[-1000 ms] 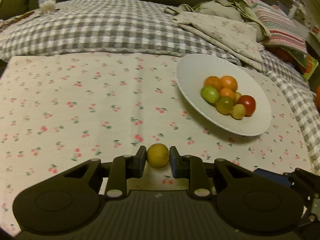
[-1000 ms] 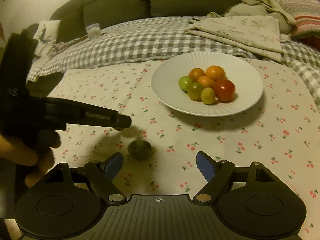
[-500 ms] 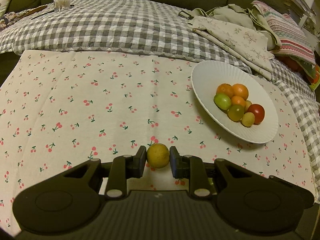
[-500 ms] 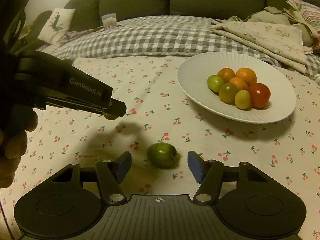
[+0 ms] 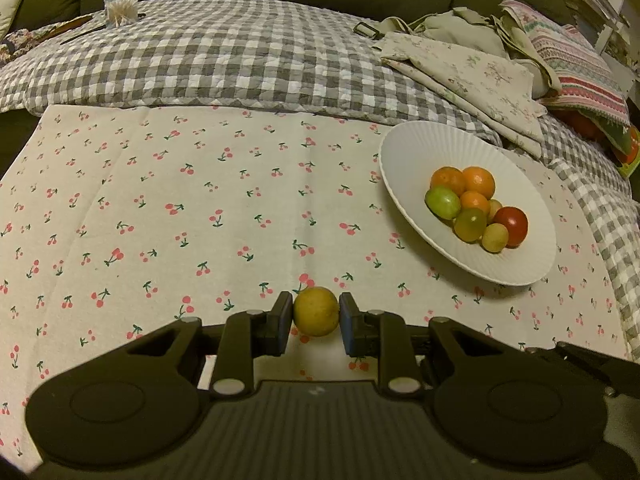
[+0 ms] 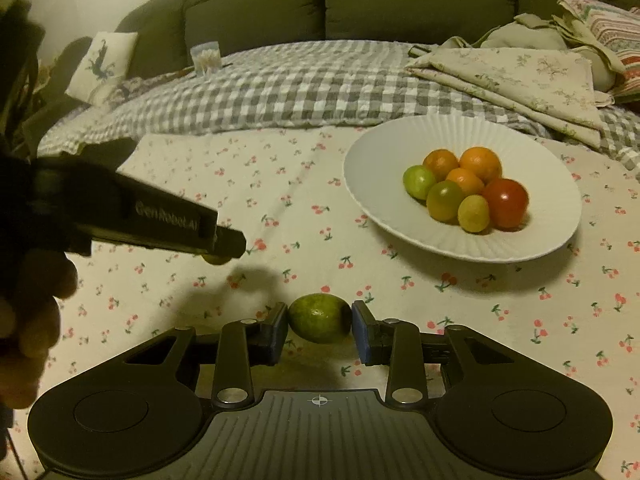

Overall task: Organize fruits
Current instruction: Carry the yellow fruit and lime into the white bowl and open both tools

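Observation:
My left gripper (image 5: pixel 316 316) is shut on a small yellow fruit (image 5: pixel 316 311) and holds it above the cherry-print cloth (image 5: pixel 200 208). In the right wrist view the left gripper (image 6: pixel 224 246) shows at the left, raised, with the yellow fruit (image 6: pixel 214 259) peeking below its tip. My right gripper (image 6: pixel 320 322) has its blue pads against both sides of a green fruit (image 6: pixel 319 318) low over the cloth. A white ribbed plate (image 5: pixel 416 160) (image 6: pixel 380 208) holds several orange, green, yellow and red fruits to the right.
A grey checked quilt (image 5: pixel 224 60) lies behind the cloth. Folded floral cloths (image 5: pixel 472 76) and a striped cushion (image 5: pixel 572 60) lie at the back right. A small clear container (image 5: pixel 120 4) stands at the back left, before a dark green sofa back (image 6: pixel 400 4).
My right gripper moved forward around the green fruit and closed its pads on it. My left gripper rose with the yellow fruit and its view shifted.

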Demonstrator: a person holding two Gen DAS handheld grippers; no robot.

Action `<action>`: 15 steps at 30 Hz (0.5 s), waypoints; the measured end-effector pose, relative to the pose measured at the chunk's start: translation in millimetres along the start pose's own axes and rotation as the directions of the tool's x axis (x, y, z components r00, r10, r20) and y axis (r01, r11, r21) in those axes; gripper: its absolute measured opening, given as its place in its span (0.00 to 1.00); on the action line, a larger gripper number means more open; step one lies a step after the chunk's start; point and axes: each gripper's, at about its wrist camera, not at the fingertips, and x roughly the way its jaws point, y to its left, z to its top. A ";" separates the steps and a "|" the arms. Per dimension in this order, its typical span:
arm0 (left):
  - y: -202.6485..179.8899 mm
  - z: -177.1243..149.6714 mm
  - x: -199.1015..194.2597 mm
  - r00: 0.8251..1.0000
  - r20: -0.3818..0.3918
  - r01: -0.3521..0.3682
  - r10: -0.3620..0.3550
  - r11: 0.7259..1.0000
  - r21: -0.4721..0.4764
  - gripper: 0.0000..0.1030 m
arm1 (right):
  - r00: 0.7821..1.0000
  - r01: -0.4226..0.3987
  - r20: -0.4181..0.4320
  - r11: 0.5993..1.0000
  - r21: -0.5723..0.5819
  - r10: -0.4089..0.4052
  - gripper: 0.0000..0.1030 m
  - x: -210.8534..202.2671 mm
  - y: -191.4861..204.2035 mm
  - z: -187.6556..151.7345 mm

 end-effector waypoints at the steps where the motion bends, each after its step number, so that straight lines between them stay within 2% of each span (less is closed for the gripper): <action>1: -0.2 0.3 -0.1 1.000 0.001 0.001 -0.001 1.000 0.002 0.22 | 1.000 0.002 0.001 1.000 0.005 -0.002 0.32 -1.4 -1.4 0.9; 15: -12.8 3.0 -2.5 0.999 0.036 -0.005 0.003 0.998 0.060 0.22 | 0.997 0.018 0.074 0.998 0.061 -0.023 0.32 -35.3 -20.1 14.5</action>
